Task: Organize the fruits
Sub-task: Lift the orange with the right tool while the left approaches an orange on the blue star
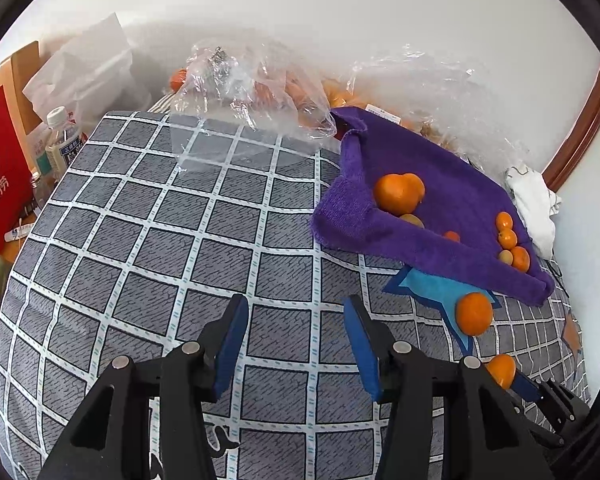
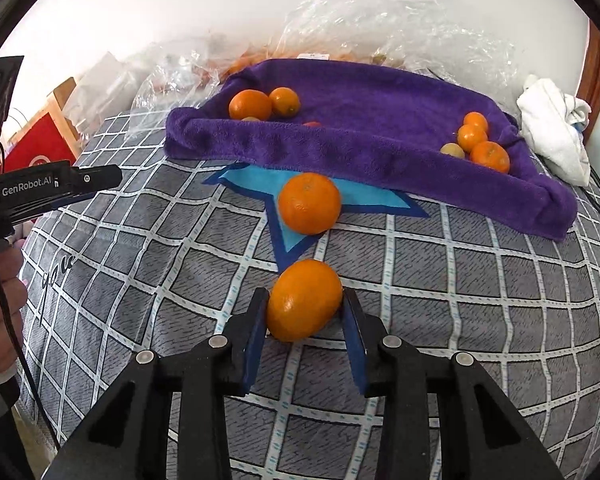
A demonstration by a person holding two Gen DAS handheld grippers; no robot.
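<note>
A: We see our right gripper [image 2: 305, 304] low in the centre of its frame, its blue pads pinching an orange [image 2: 304, 300] from both sides, over the grey checked bedspread [image 2: 460, 280].

B: In the left wrist view, that same orange [image 1: 502, 369] peeks out at the lower right, beside the right gripper's dark tip.

A: Our left gripper [image 1: 296, 316] sits at the bottom centre of its own frame, fingers spread wide with only bedspread [image 1: 140, 240] between them.

B: A second orange [image 2: 309, 203] lies loose just above the held one, on a blue star patch [image 2: 260, 178], touching neither gripper. We can't tell whether it touches the towel.

A: Above that, across the upper middle, we have the purple towel [image 2: 360, 148] with raised edges. Two oranges [image 2: 250, 105] sit at its upper left, and a cluster of smaller fruits [image 2: 476, 144] at its right.

B: In the left wrist view the towel [image 1: 440, 208] fills the right middle of the frame.

A: Behind it, along the top, crumpled clear plastic bags [image 2: 400, 28] hold more orange fruit. A white cloth [image 2: 552, 128] lies at the far right.

B: And at the left edge of the left wrist view, we see a plastic bottle [image 1: 62, 140] beside a red bag [image 1: 0, 184].
</note>
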